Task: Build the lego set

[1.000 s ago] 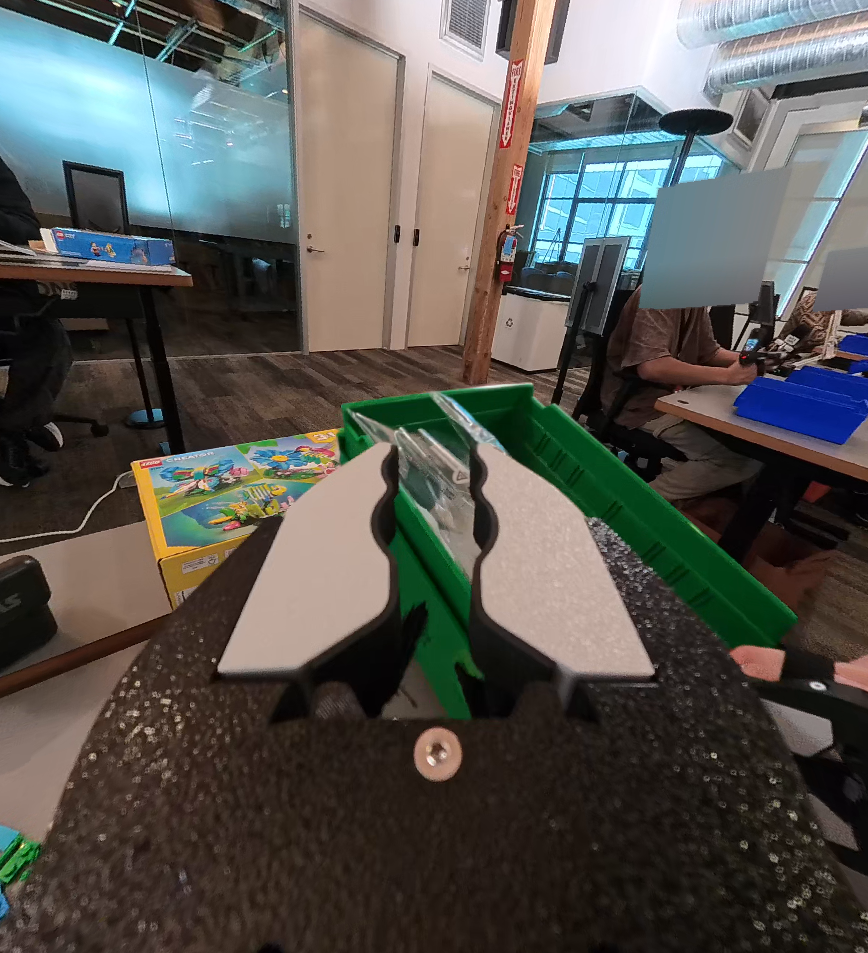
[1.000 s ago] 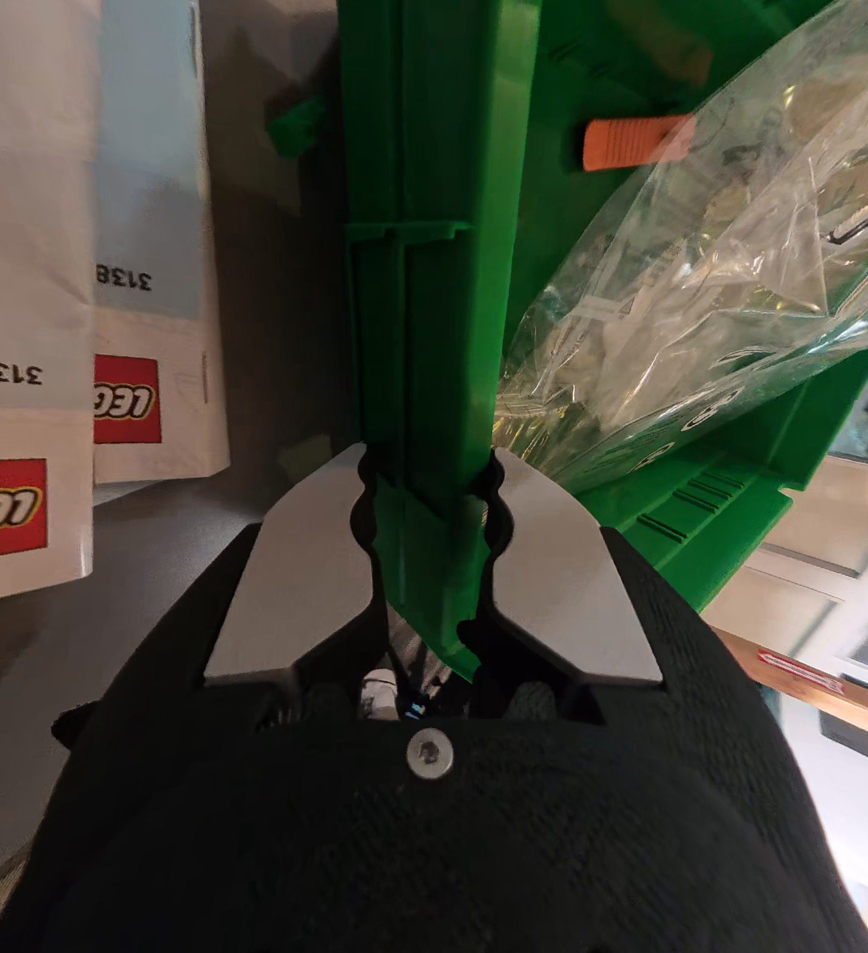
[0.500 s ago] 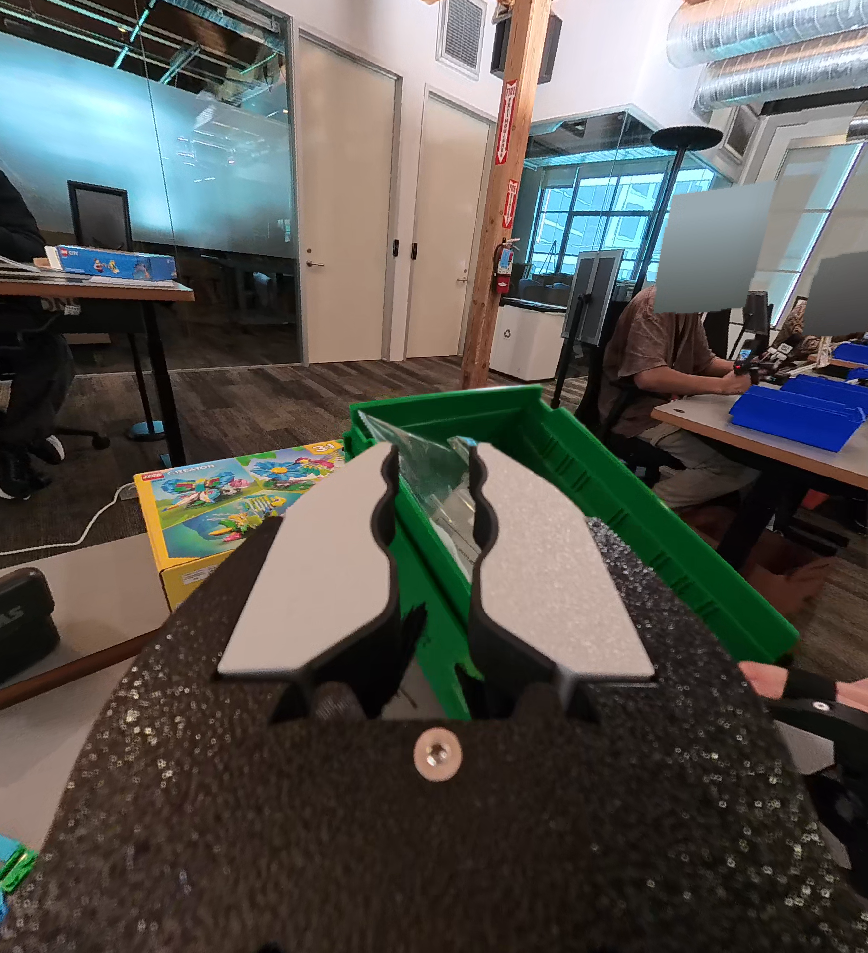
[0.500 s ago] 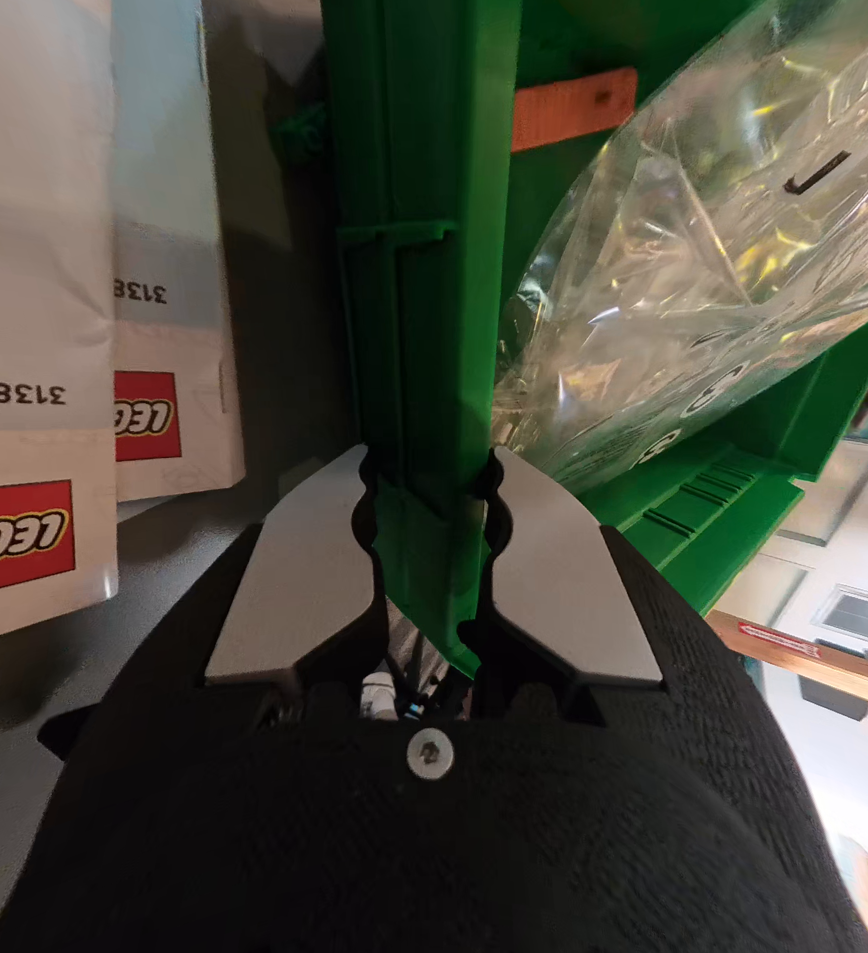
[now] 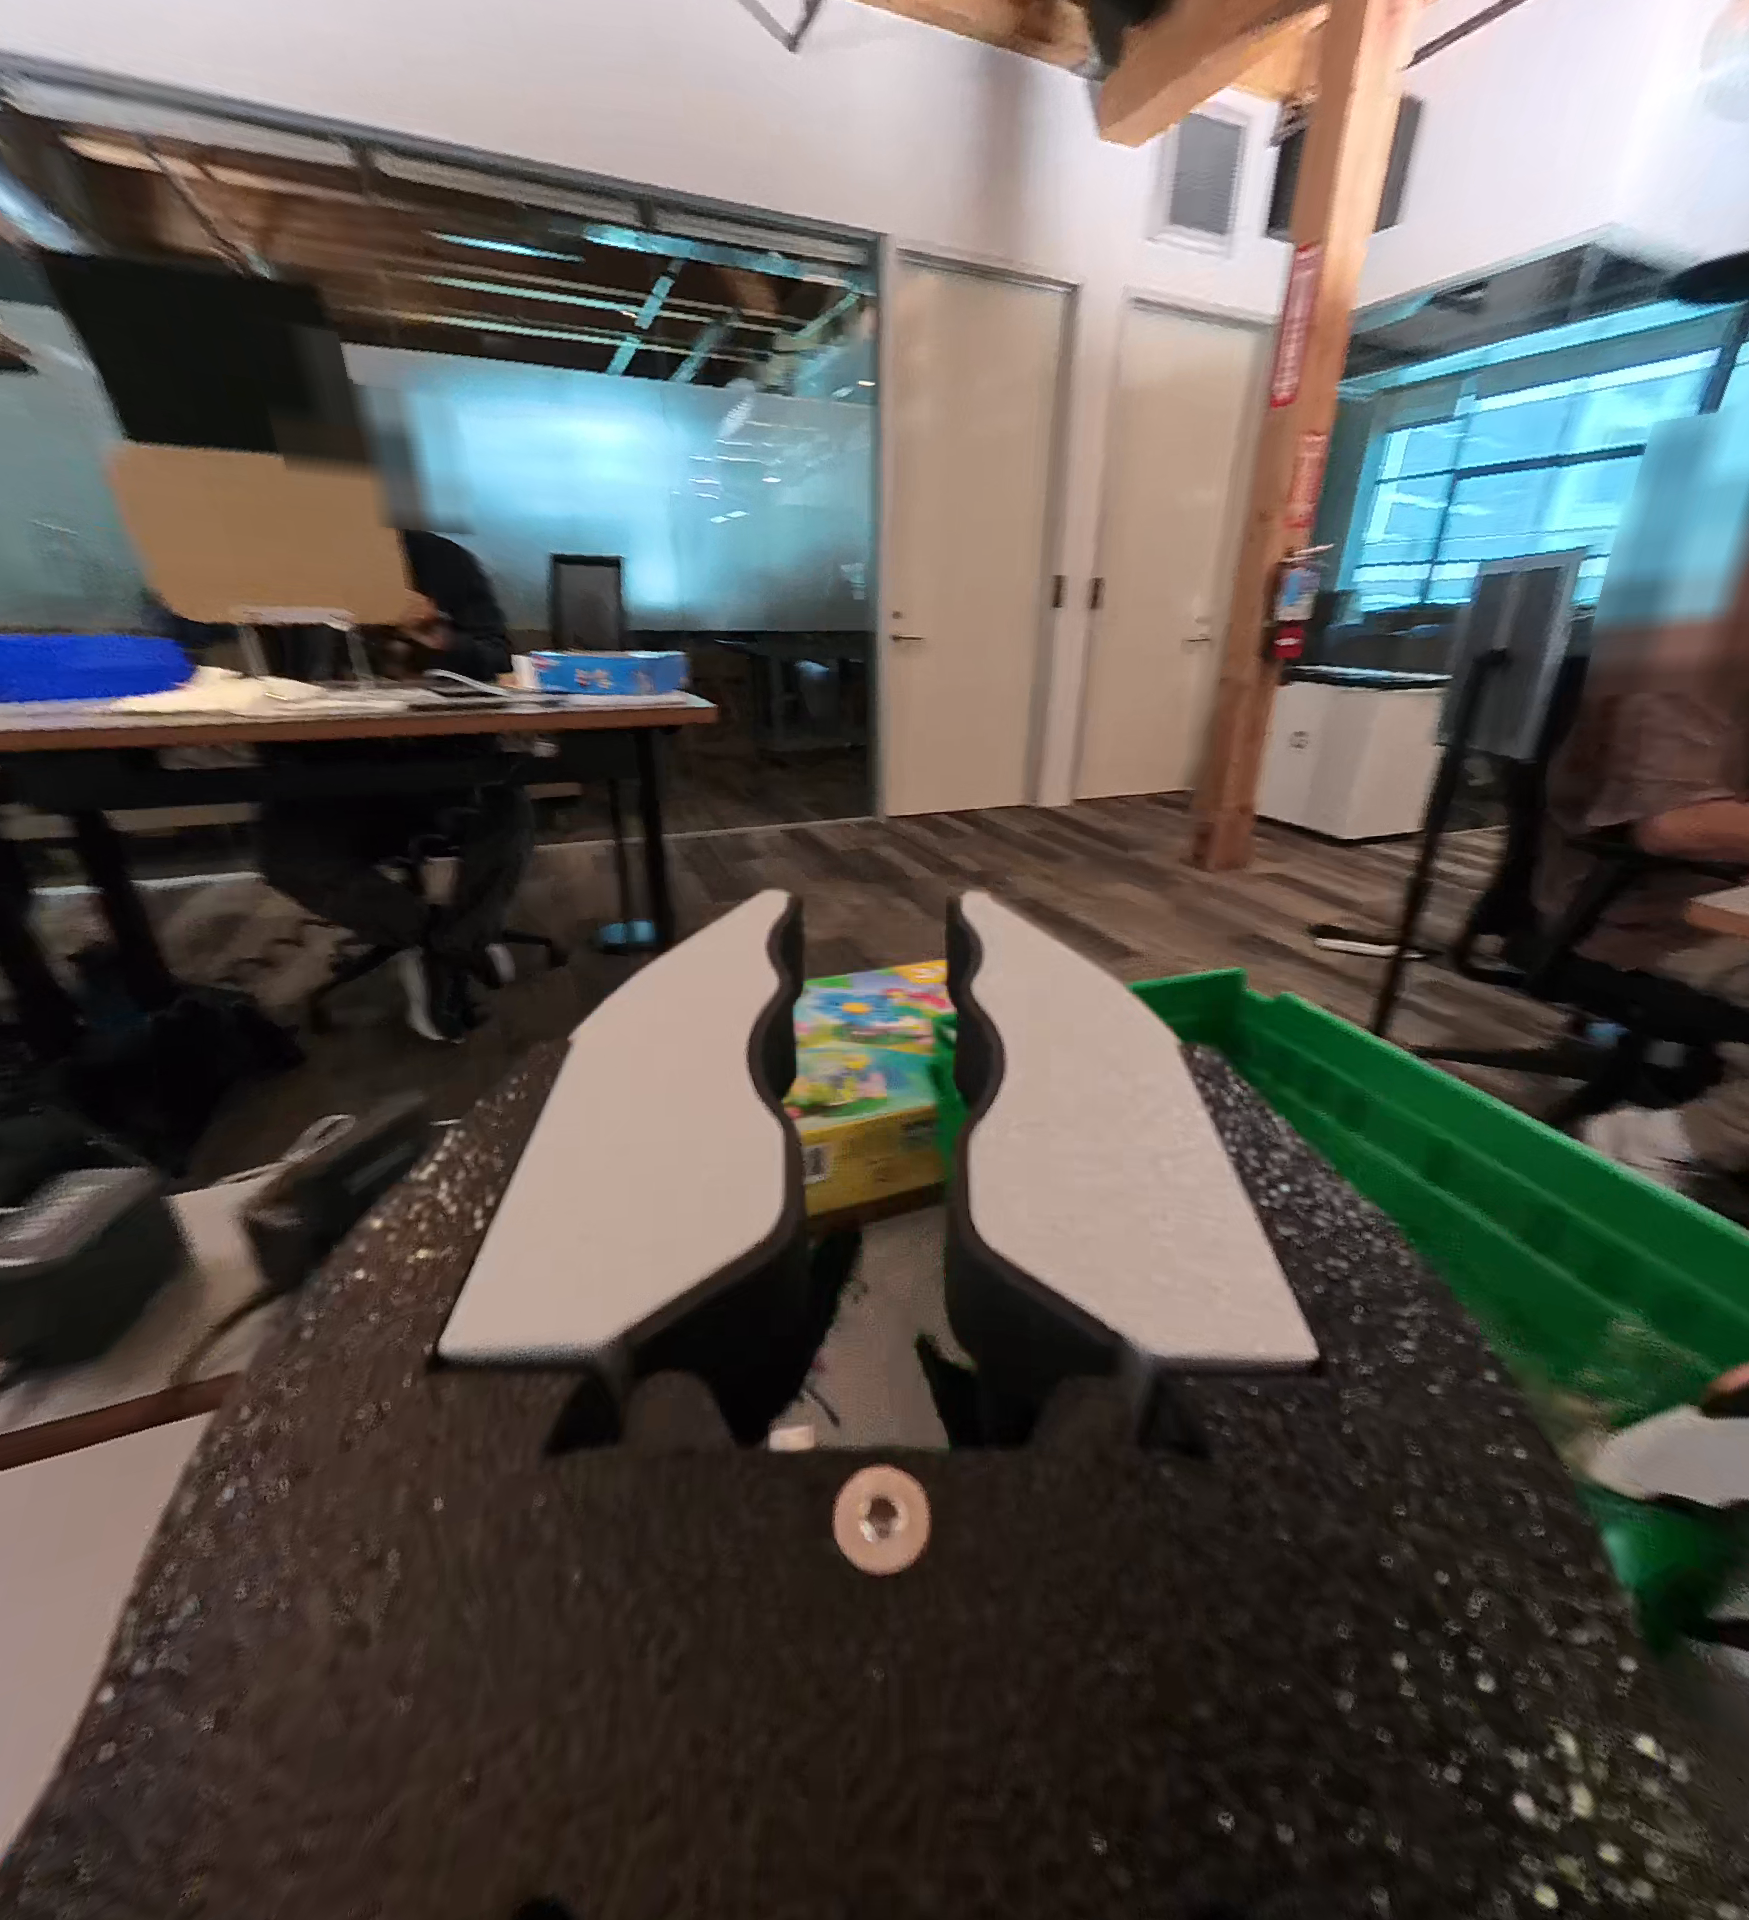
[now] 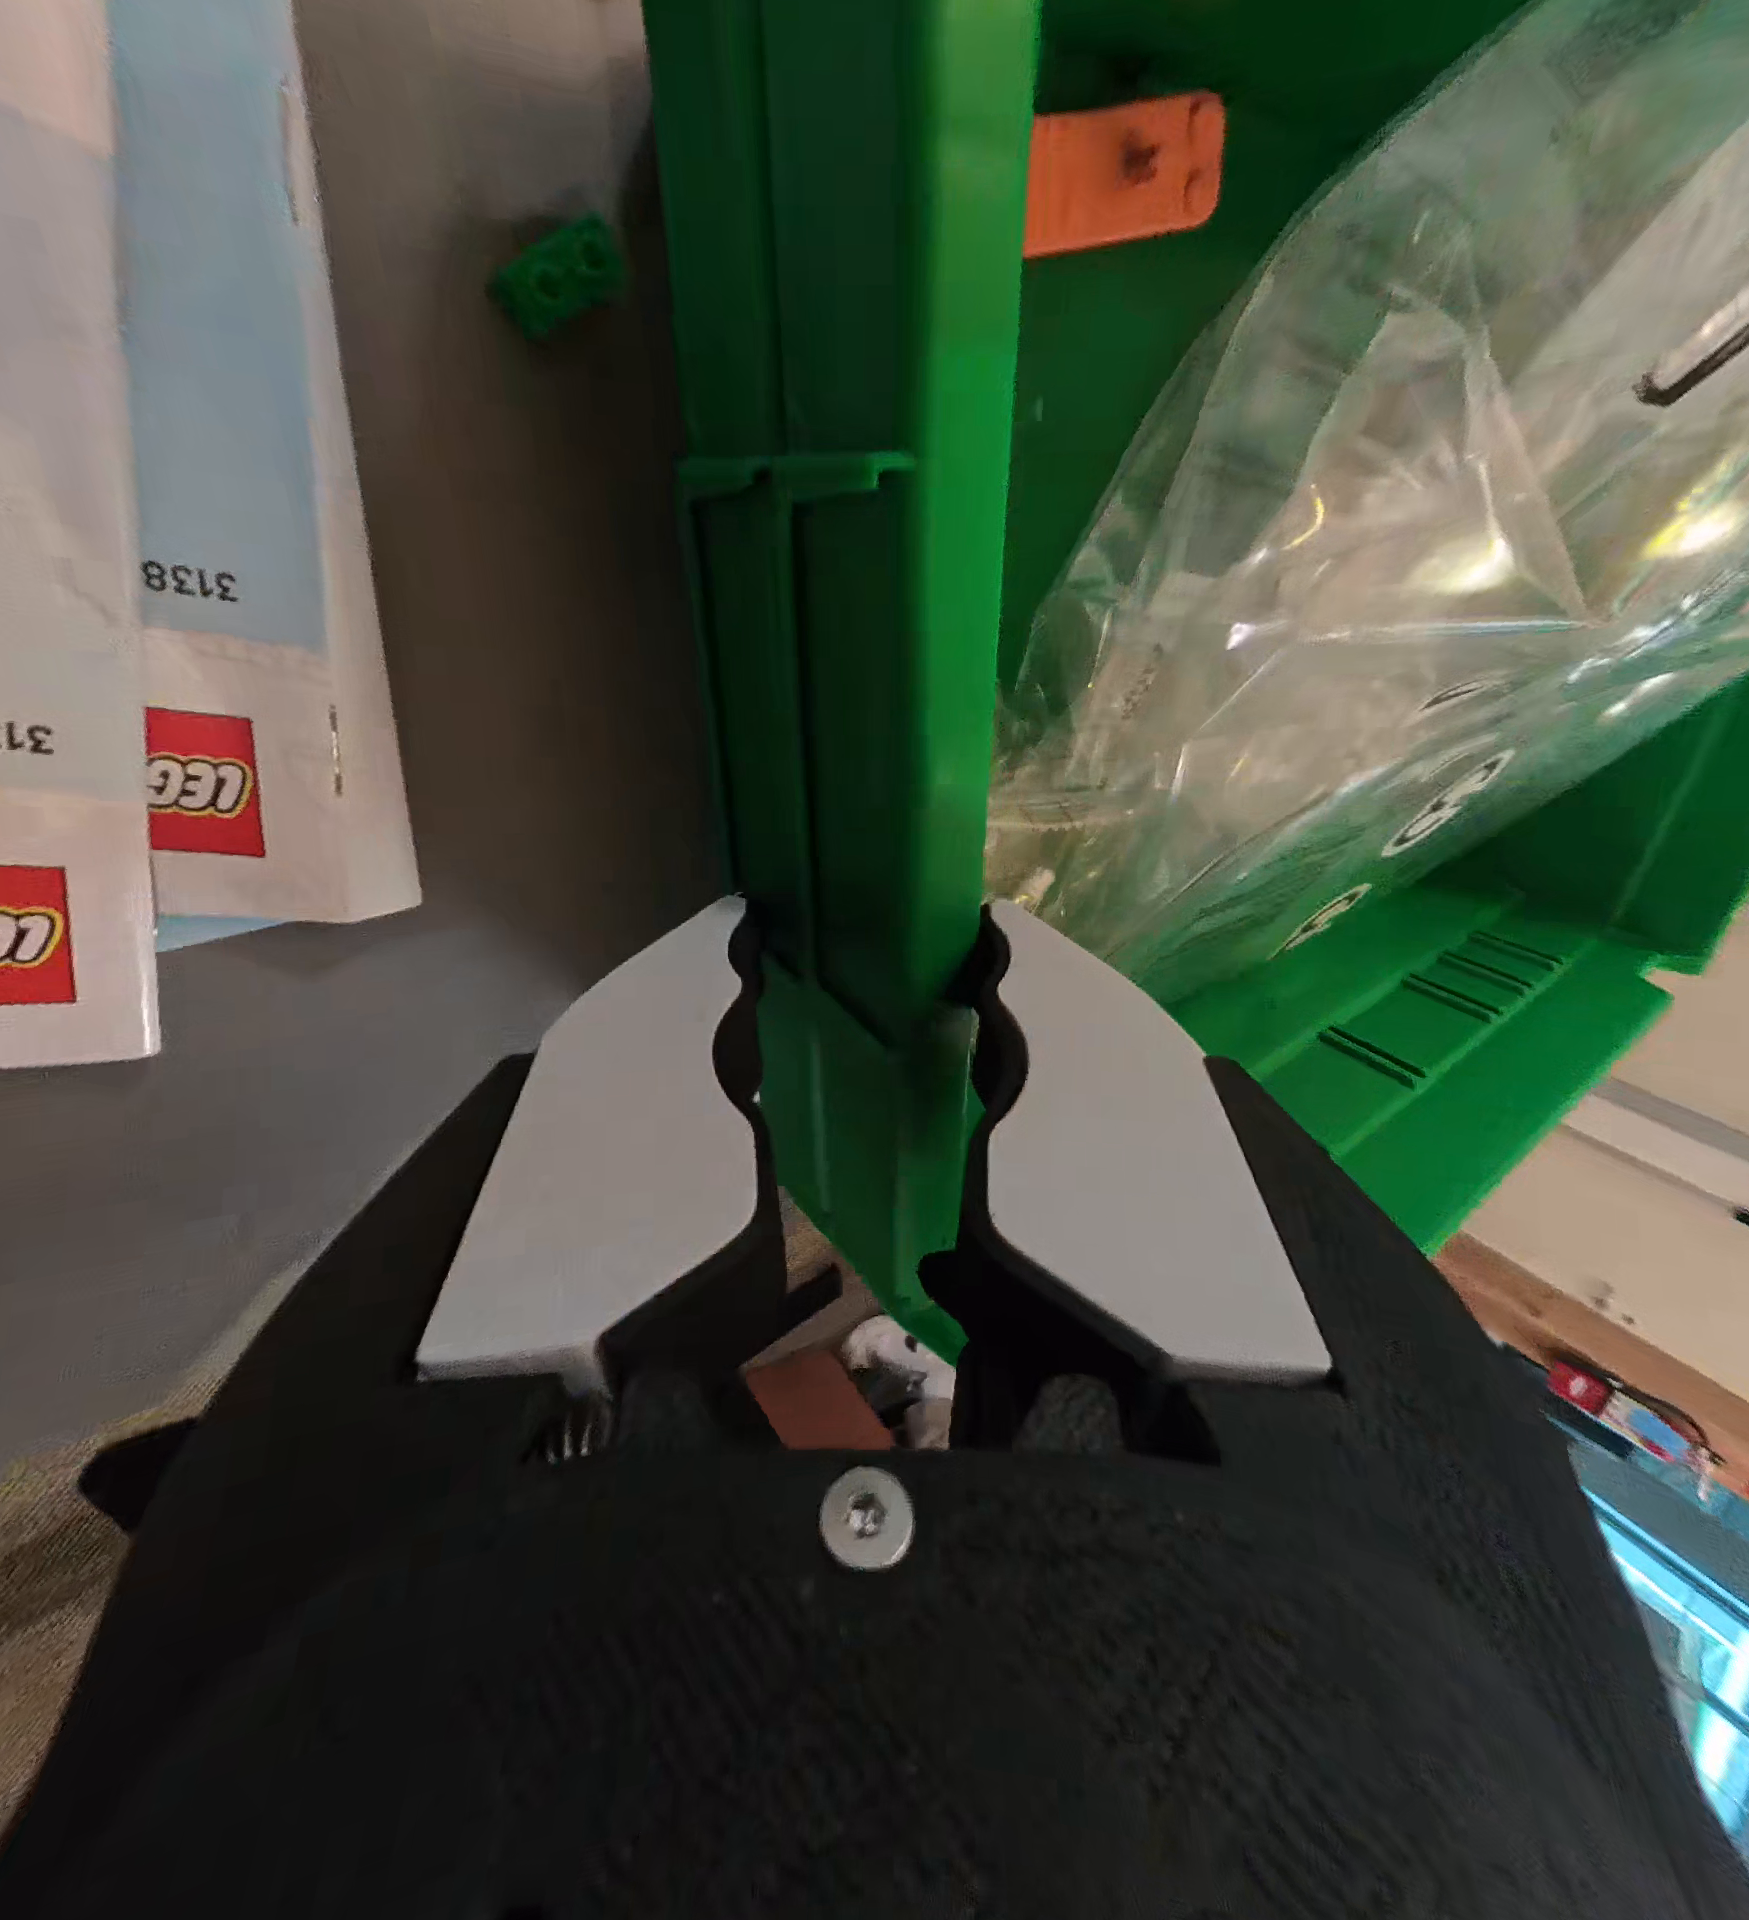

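Observation:
My left gripper (image 5: 875, 914) is open and empty, its fingers apart just left of the green bin (image 5: 1472, 1164). The colourful lego box (image 5: 865, 1070) shows through the gap between them. My right gripper (image 6: 865, 925) is shut on the green bin's side wall (image 6: 849, 520). Inside the bin lie a clear plastic bag (image 6: 1421, 571) and an orange piece (image 6: 1119, 171). A small green brick (image 6: 558, 275) lies on the grey table just outside the wall.
Two instruction booklets (image 6: 226, 416) lie on the table left of the bin. Black cases (image 5: 59, 1278) sit at the table's left edge. People sit at other desks behind. The left wrist view is blurred. Some 35 centimetres of space lies between my two pairs of fingers. The small green brick (image 6: 558, 275) lies around 9 centimetres away from my right fingertips. It is some 11 centimetres from my right tips to the orange piece (image 6: 1119, 171).
My left gripper has let go of the bin wall, opened and swung left and up. My right gripper keeps its hold on the wall. The bag has shifted in the bin.

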Motion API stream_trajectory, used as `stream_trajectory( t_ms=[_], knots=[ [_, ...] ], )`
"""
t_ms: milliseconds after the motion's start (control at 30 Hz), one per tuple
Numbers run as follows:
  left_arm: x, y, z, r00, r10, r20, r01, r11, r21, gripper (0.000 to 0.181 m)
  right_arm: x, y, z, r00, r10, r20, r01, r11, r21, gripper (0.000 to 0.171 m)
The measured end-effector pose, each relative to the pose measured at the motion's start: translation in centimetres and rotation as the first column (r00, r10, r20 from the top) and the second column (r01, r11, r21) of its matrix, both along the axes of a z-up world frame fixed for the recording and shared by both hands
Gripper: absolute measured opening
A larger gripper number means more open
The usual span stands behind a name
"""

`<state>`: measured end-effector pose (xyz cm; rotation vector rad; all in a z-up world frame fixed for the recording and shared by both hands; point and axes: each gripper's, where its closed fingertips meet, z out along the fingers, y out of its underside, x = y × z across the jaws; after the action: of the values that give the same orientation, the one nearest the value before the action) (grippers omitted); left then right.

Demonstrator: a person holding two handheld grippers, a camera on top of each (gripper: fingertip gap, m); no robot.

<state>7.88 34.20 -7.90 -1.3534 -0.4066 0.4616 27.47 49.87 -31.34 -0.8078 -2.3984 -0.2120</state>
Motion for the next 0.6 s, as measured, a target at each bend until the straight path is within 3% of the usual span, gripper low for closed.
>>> stream_trajectory(
  t_ms=[267, 467, 600],
  knots=[
    [-0.8, -5.2, 2.4, 0.987, 0.153, -0.044, -0.150, 0.987, 0.058, 0.026, 1.9, 0.0, 1.7, 0.993, -0.101, -0.054, 0.100, 0.995, -0.031, 0.038],
    [1.5, -8.0, 4.0, 0.982, 0.183, -0.048, -0.178, 0.979, 0.099, 0.026, 4.9, -3.4, 4.5, 0.951, -0.219, -0.221, 0.154, 0.949, -0.277, 0.046],
    [2.7, -8.3, 3.7, 0.989, 0.140, -0.054, -0.142, 0.990, -0.016, 0.030, 6.5, -5.8, 5.2, 0.911, -0.293, -0.289, 0.155, 0.895, -0.417, 0.048]
  ],
)
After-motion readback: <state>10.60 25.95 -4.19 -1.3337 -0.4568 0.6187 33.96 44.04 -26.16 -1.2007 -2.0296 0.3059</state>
